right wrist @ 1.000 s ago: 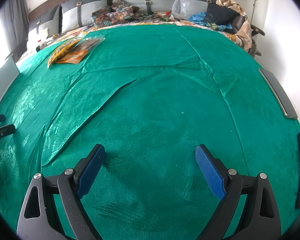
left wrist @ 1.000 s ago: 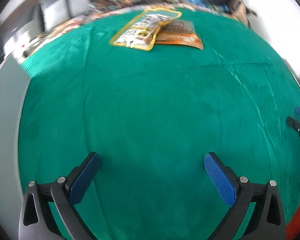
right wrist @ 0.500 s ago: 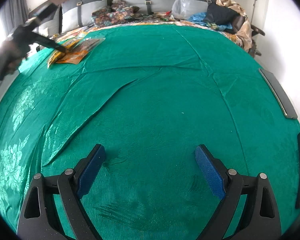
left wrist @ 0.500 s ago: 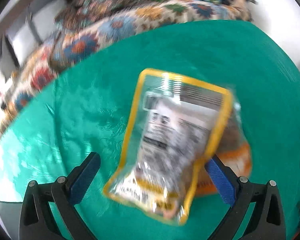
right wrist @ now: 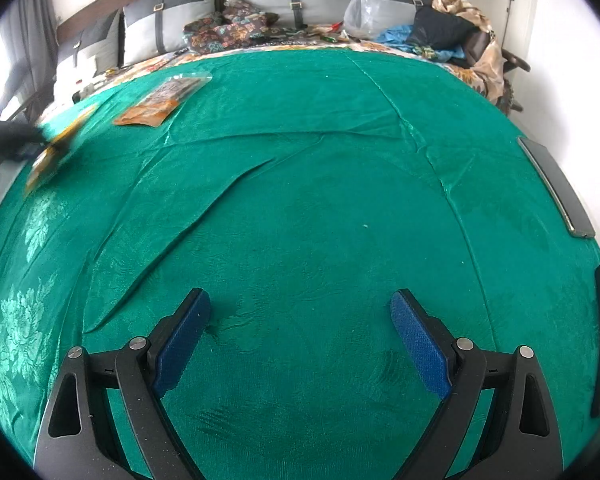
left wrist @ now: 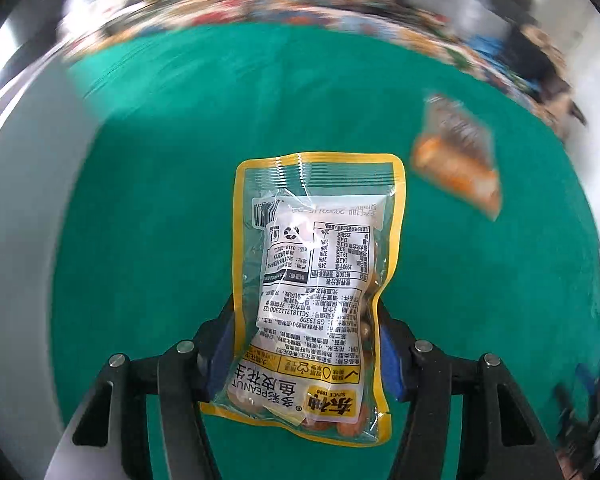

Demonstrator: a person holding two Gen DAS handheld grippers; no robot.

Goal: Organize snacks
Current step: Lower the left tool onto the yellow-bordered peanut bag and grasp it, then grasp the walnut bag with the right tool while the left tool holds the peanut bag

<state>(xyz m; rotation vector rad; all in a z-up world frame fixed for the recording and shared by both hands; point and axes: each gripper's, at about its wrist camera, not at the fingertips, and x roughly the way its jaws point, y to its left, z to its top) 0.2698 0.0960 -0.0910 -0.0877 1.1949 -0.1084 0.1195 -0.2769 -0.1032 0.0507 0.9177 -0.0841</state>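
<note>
Peanut pouch (left wrist: 320,280): light, floppy, slick film, so I take it by the lower sides. My left gripper (left wrist: 306,344) pinches it there, lifted over the green bedspread (left wrist: 148,208); orange packet (left wrist: 456,160) lies beyond the pouch, to its right. Right gripper (right wrist: 300,336) spread, empty.

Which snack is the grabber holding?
On the green bedspread, look at the left gripper. Its jaws are shut on the peanut packet: clear with a yellow border and a white printed label. The other snack, an orange packet, lies apart.
</note>
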